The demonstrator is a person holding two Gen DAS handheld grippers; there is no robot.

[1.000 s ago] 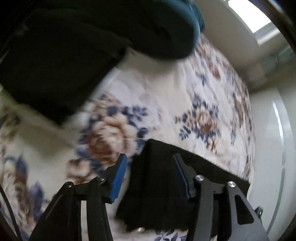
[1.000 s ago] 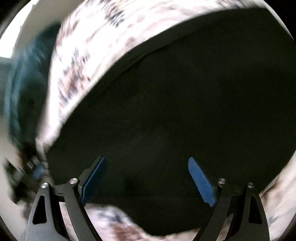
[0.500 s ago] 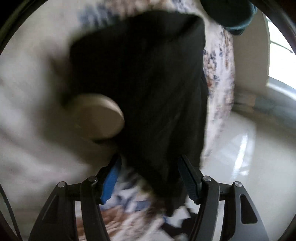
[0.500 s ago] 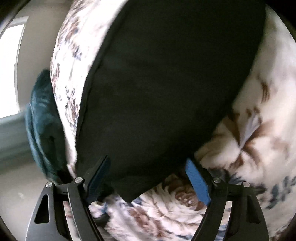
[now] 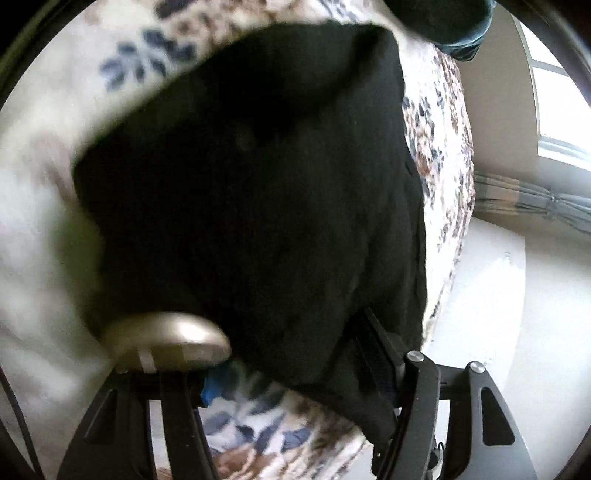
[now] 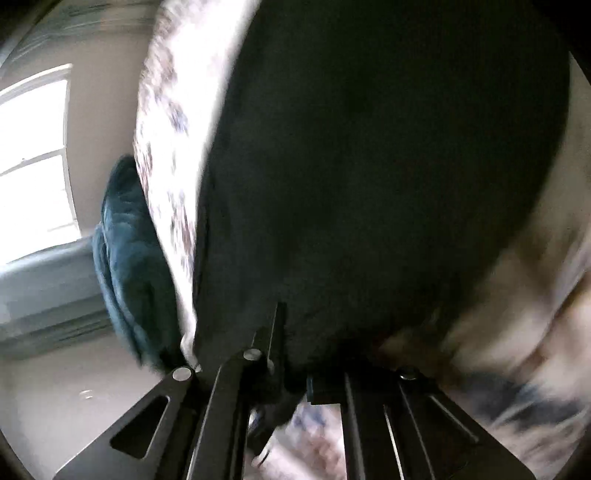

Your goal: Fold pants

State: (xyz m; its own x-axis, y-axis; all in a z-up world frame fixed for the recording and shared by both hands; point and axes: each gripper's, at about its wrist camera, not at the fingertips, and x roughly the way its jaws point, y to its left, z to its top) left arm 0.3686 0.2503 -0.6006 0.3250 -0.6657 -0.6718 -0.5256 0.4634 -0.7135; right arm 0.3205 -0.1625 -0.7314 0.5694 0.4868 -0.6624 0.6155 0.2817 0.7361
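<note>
The black pants (image 5: 258, 177) lie folded on a floral bedspread (image 5: 443, 122) and fill most of both views. My left gripper (image 5: 295, 373) has its jaws still apart with the near edge of the pants between them; a round beige object (image 5: 166, 343) hides most of the left finger. In the right wrist view the pants (image 6: 369, 166) loom close. My right gripper (image 6: 291, 354) is closed on the near hem of the pants.
A dark teal cushion or blanket lies at the bed's far end (image 5: 454, 22) and at the bed edge (image 6: 129, 258). A bright window (image 6: 33, 155) and pale shiny floor (image 5: 517, 314) lie beyond the bed edge.
Both grippers moved in toward the near edge of the pants. The right gripper's jaws went from wide open to closed on the hem. The beige object slid down over the left finger.
</note>
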